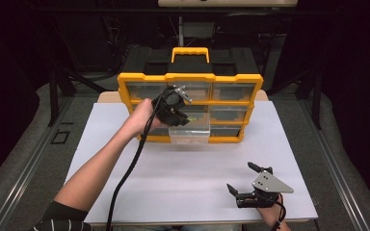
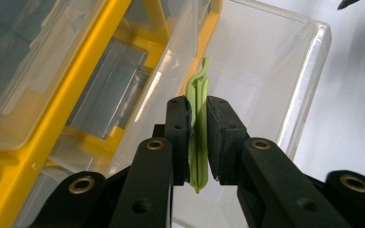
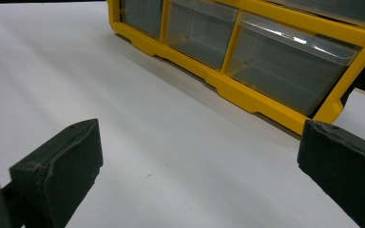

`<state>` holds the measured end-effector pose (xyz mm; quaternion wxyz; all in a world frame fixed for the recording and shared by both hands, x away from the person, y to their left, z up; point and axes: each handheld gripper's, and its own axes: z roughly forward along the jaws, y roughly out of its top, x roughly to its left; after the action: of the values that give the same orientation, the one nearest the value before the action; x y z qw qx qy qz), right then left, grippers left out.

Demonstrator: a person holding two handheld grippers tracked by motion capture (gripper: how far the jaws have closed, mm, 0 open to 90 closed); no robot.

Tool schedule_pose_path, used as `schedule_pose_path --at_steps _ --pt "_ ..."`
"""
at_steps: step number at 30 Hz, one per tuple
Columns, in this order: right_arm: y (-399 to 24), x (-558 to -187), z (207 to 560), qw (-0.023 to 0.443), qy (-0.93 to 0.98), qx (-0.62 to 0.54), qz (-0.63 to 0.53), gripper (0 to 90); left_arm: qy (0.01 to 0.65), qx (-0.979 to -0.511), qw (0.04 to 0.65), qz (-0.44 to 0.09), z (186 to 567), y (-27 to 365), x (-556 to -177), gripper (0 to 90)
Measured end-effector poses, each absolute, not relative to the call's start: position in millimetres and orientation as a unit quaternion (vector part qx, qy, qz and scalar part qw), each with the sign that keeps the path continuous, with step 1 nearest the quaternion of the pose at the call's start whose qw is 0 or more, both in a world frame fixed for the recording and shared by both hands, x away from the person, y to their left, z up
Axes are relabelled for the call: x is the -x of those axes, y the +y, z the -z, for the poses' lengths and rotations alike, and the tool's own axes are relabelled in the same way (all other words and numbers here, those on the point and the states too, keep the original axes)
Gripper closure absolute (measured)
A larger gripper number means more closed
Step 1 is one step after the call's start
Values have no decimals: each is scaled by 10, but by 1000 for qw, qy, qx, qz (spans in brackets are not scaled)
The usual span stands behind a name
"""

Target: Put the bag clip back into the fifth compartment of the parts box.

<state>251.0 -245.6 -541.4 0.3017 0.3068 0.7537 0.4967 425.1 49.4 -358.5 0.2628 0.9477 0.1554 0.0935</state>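
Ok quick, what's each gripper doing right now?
Left gripper: shut on a green clip over the open drawer.
Right gripper: open, empty.

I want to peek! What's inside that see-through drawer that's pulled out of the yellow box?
The pulled-out clear drawer looks bare inside where it shows. The left gripper holds a thin green clip over it. The jaws cover the drawer's near part, so I can't see what lies there.
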Motion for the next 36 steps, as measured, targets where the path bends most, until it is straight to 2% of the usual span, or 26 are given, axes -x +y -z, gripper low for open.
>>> schedule_pose_path --at_steps 4,9,16,17,19,21,24,29,36 --pt "-2458 -2514 5418 303 753 -308 -496 6 151 -949 261 -92 3591 484 -4245 789" --pt "-2468 -2512 5421 301 752 -312 -497 6 150 -943 281 -96 3560 502 -4236 672" --pt "-2461 -2515 5414 300 748 -318 -499 6 149 -945 268 -110 3402 589 -4183 470" --pt "-2449 -2516 5415 300 747 -317 -501 5 154 -944 267 -115 3378 621 -4174 413" --pt "-2432 -2515 5415 299 753 -314 -495 5 159 -941 274 -114 3353 712 -4142 359" --pt "-2420 -2516 5414 297 755 -311 -495 5 165 -940 273 -123 3340 807 -4106 254" --pt "-2414 -2537 5423 298 756 -313 -492 5 179 -934 280 -129 3319 964 -4068 154" --pt "-2411 -2544 5427 298 757 -314 -489 5 197 -928 282 -141 3354 1232 -4008 95" --pt "-2402 -2549 5428 300 756 -316 -489 5 216 -925 277 -143 3527 1419 -3970 56"
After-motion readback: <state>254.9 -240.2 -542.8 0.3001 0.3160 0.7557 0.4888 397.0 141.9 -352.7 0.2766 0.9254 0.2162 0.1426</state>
